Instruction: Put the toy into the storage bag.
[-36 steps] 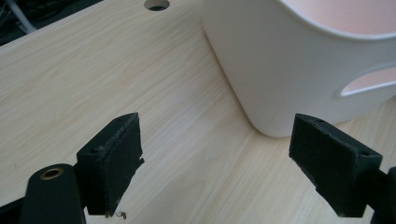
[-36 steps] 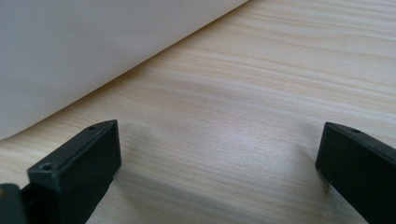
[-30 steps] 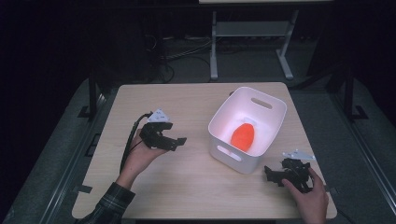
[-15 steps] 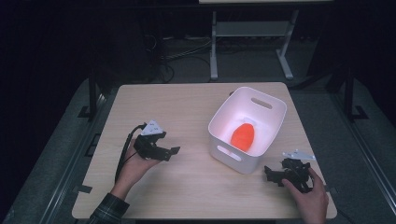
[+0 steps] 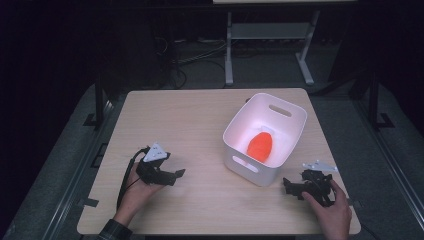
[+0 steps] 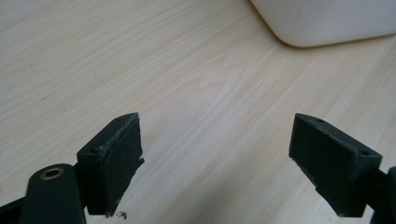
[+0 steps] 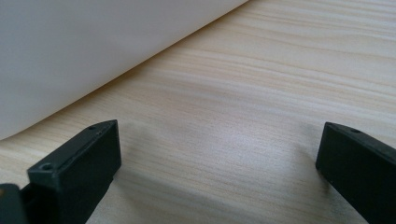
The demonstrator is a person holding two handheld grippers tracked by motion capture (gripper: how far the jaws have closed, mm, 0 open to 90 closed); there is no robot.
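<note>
Here the left gripper [image 5: 176, 175] rests with jaws wide apart, bare table [image 5: 200, 125] ahead; the right gripper [image 5: 289, 186], also spread and empty, sits just beside the white bin [image 5: 250, 170] holding an orange object [image 5: 260, 146].

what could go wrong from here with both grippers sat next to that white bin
The right gripper, open, sits close to the white bin; a forward sweep might nudge it across the table. The left gripper is open and empty, well short of the orange object, so reaching in could clip the rim.
</note>
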